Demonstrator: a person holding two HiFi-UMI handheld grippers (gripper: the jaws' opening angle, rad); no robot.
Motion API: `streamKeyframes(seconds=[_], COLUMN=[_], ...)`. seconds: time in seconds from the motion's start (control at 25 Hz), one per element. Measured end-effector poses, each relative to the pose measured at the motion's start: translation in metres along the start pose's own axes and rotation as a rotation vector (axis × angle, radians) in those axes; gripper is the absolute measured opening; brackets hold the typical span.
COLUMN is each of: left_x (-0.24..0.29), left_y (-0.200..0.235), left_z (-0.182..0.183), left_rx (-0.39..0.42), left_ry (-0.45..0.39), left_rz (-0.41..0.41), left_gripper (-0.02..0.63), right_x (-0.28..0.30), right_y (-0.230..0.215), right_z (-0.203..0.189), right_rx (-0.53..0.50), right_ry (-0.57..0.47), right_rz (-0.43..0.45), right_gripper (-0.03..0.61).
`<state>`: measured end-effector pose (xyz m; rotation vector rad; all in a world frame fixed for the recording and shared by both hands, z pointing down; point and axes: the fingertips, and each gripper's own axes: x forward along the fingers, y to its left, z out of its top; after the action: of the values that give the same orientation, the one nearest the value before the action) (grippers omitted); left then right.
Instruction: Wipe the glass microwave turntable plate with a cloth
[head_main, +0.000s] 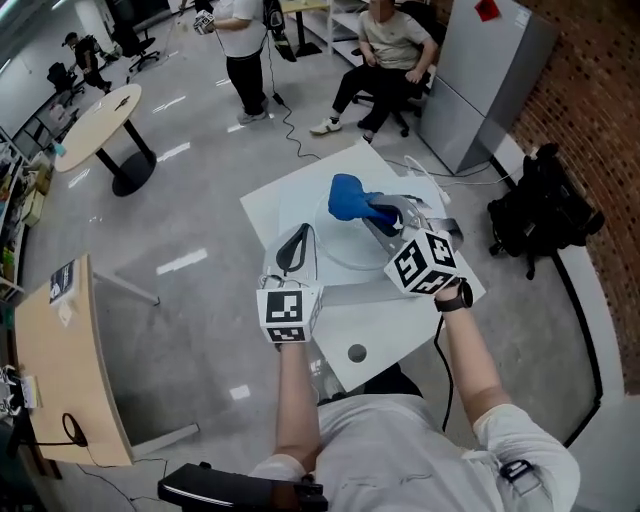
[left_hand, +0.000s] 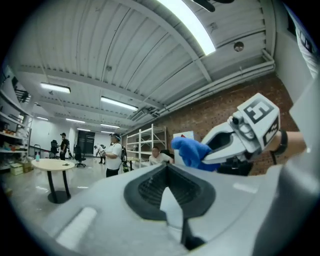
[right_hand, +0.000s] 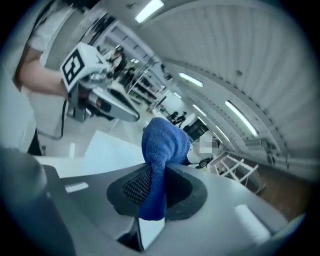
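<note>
A blue terry cloth (head_main: 348, 197) is clamped in the right gripper (head_main: 385, 212), bunched over the far side of the clear round glass turntable plate (head_main: 345, 252) on the white square table (head_main: 285, 200). The left gripper (head_main: 297, 243) sits at the plate's left rim, jaws together, with nothing seen between them. The wipe probably goes best with the cloth pressed flat and swept in overlapping circles. No writing is legible.

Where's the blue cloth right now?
In the head view, the cloth is pinched in the right gripper, just over the plate on the white table, ahead of the person.
</note>
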<state>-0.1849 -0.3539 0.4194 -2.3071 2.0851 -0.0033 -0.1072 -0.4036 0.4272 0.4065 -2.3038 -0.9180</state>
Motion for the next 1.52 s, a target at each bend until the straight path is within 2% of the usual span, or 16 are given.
streamKeyframes(seconds=[0.12,0.24,0.4,0.68,0.88,1.2,1.28,1.52], left_x=[0.01,0.019,0.025,0.031,0.038,0.044,0.044,0.04], left_y=[0.011,0.015,0.025,0.031,0.025,0.003,-0.002,-0.002], left_z=[-0.008,-0.015,-0.031,-0.048,-0.055,-0.053,-0.053,-0.042], left_rx=[-0.028,-0.038,-0.017,-0.007,0.005,-0.021,-0.034,-0.025], left_ry=[0.032,0.057,0.085,0.132,0.144,0.151,0.171,0.111], left_rz=[0.003,0.015,0.048,0.063,0.06,0.005,-0.013,-0.04], left_gripper=[0.002,0.002,0.002,0.002,0.002,0.002,0.002,0.002], right_x=[0.048,0.084,0.122,0.166,0.172,0.125,0.107,0.054], right_y=[-0.006,-0.006,-0.001,-0.002,-0.026,-0.064,-0.063,-0.036], right_z=[-0.012,-0.03,-0.042,-0.064,-0.11,-0.197,-0.213,-0.231], right_rx=[-0.395,-0.673,-0.882,-1.132,-1.18,-1.107,-1.094,-1.092], right_ry=[0.146,0.236,0.274,0.342,0.453,0.643,0.677,0.731], right_rz=[0.091,0.164,0.214,0.232,0.24,0.278,0.293,0.334], right_gripper=[0.048,0.051,0.051,0.051,0.051,0.051,0.051,0.051])
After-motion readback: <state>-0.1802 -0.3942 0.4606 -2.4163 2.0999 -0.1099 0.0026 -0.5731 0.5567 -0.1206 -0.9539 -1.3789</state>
